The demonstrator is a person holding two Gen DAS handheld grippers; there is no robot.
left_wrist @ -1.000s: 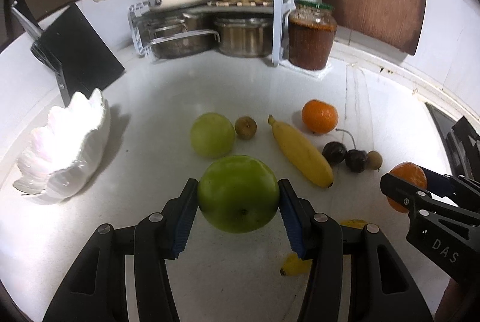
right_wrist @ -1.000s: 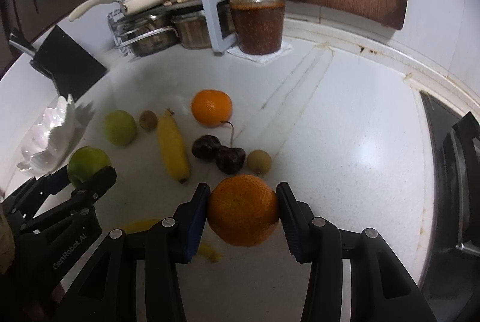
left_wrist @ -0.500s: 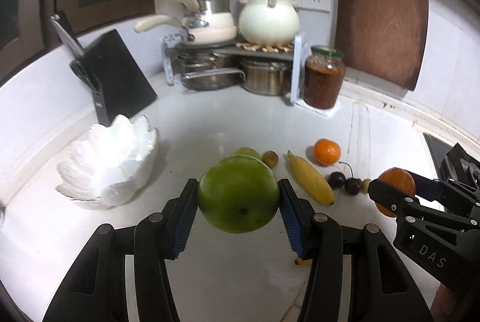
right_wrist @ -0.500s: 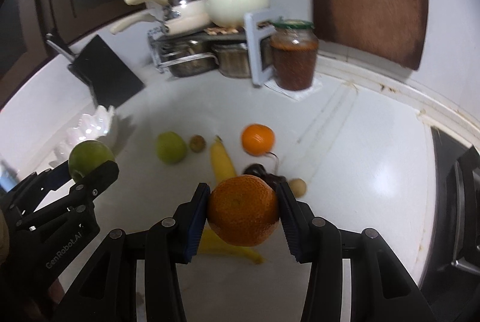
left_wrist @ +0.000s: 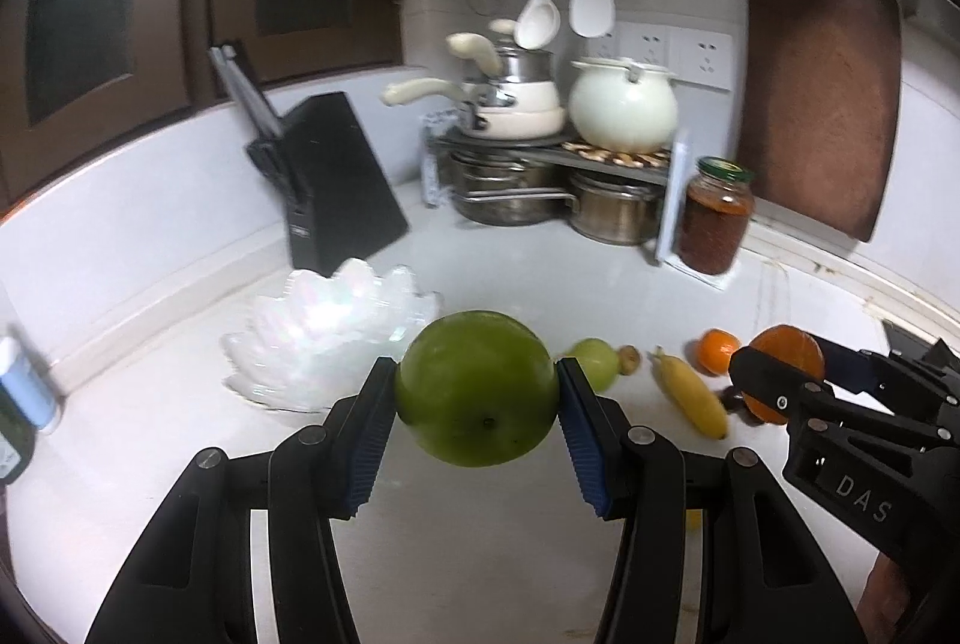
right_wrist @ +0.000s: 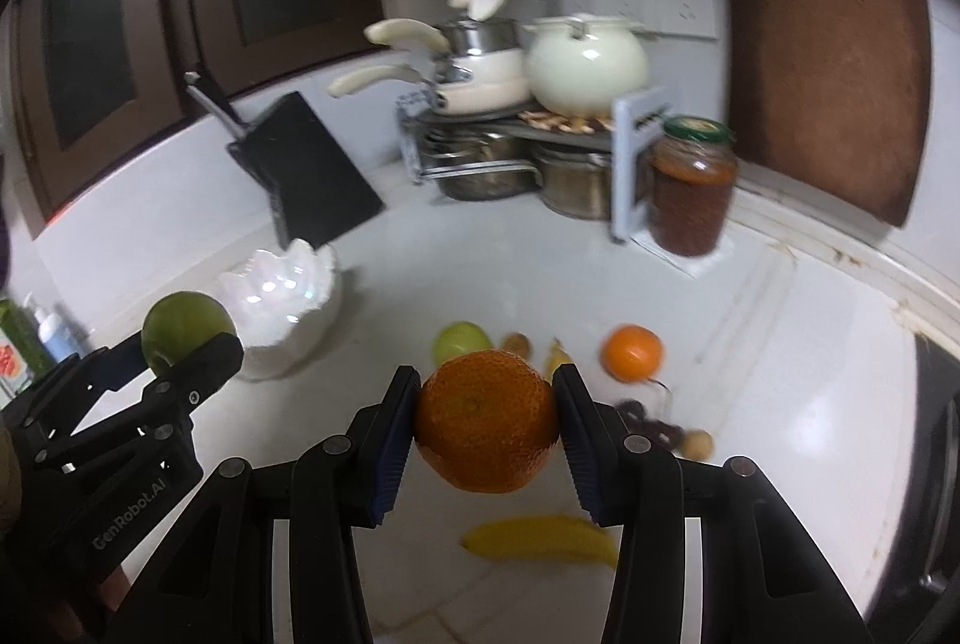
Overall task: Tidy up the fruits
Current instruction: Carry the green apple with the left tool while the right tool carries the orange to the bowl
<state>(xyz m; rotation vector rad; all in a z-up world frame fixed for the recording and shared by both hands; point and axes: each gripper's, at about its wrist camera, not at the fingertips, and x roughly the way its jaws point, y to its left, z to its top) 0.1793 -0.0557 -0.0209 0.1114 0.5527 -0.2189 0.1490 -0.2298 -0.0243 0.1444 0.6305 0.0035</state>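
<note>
My left gripper (left_wrist: pixel 477 425) is shut on a large green apple (left_wrist: pixel 477 389), held in the air above the white counter. The right gripper (right_wrist: pixel 486 431) is shut on a big orange (right_wrist: pixel 486 422), also lifted; it shows at the right of the left wrist view (left_wrist: pixel 780 374). A white shell-shaped bowl (left_wrist: pixel 324 338) stands on the counter left of and beyond the apple. On the counter beyond lie a smaller green apple (right_wrist: pixel 462 341), a small brown fruit (right_wrist: pixel 516 344), a banana (left_wrist: pixel 690 395), a small orange (right_wrist: pixel 633 353), dark cherries (right_wrist: pixel 651 419) and a second banana (right_wrist: pixel 540 539).
A black knife block (left_wrist: pixel 336 176) stands at the back left. A pot rack with pans and a white pot (left_wrist: pixel 621 107) fills the corner, with a jar of red paste (left_wrist: pixel 714 215) beside it. A brown cutting board (left_wrist: pixel 822 92) leans on the wall. Bottles (left_wrist: pixel 21 404) stand far left.
Both grippers have risen and tilted up with their fruit, so the counter fruit sits lower and smaller in view. The bowl has come closer to the middle of the left wrist view.
</note>
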